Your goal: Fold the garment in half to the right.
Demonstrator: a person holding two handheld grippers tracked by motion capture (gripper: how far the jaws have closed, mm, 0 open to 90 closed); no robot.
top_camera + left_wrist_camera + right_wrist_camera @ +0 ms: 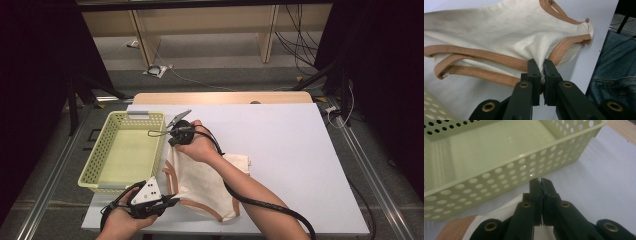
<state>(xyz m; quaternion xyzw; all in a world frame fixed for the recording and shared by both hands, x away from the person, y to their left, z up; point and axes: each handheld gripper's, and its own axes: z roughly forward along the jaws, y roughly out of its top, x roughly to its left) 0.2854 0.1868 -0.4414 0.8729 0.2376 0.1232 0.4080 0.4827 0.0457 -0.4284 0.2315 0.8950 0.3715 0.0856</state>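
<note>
Both grippers clamped on a cream garment beside a basket.
White table (290,150); pale green perforated basket (125,150) at its left, garment (200,185) with tan trim lying flat just right of it, front-centre. Left gripper (540,65) pinches cloth at the trimmed near edge; right gripper (540,181), jaws together, is on the far corner by the basket wall.

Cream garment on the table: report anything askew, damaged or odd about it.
The cream garment lies rumpled, not flat; the left gripper pinches a fold near its tan-trimmed edge. No tear or stain shows. The basket sits empty.
</note>
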